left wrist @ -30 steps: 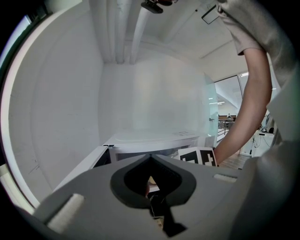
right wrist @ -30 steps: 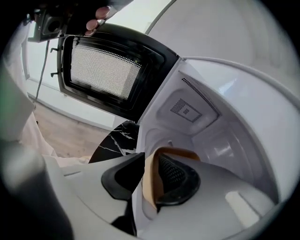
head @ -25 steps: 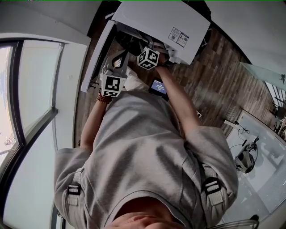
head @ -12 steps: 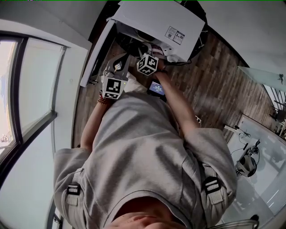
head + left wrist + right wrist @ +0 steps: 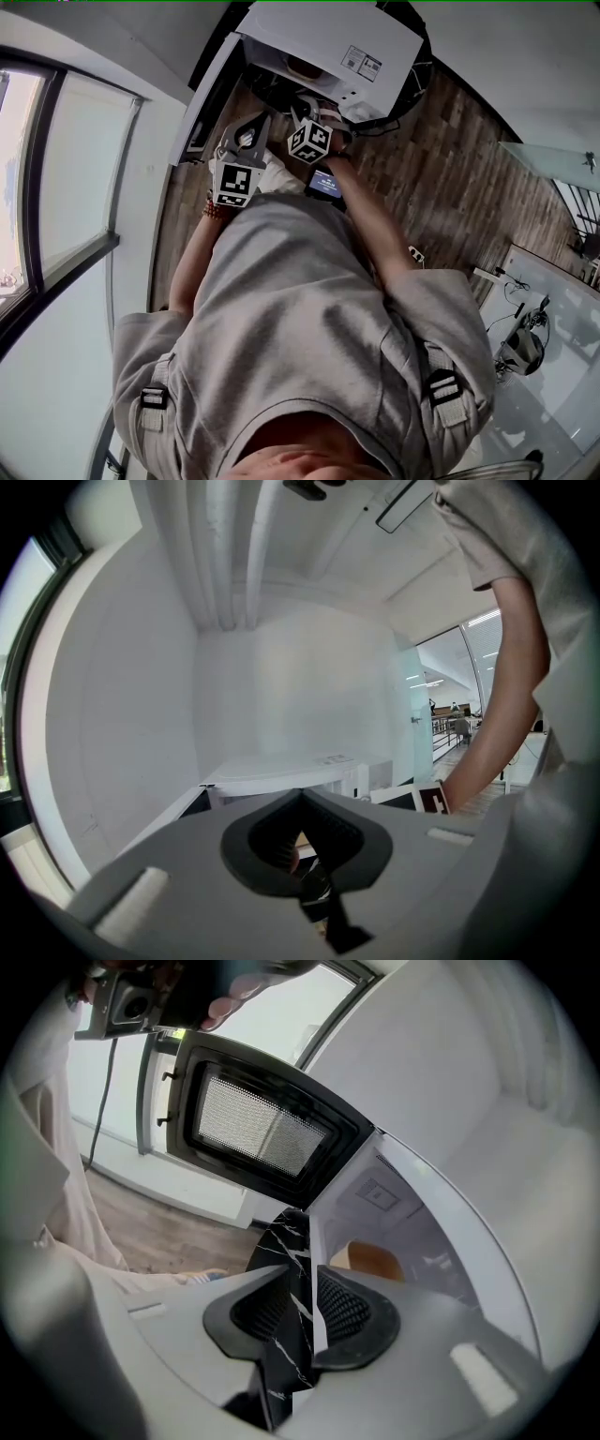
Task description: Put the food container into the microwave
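The container (image 5: 377,1261) sits inside the open microwave (image 5: 323,33), right of centre in the right gripper view. It lies beyond the right tongs (image 5: 298,1283), which are slightly apart and empty over the black marbled surface (image 5: 291,1237). The left tongs (image 5: 300,794) are pressed together, holding nothing.

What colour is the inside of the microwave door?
Black, with a grey mesh window. The door shows best in the right gripper view.

Both arms reach toward the microwave (image 5: 323,33), the right forearm (image 5: 375,220) stretched further. The left gripper (image 5: 300,799) sits short of its open front, jaws pressed together, empty. The right gripper (image 5: 298,1302) points into the microwave's mouth, jaws slightly apart.
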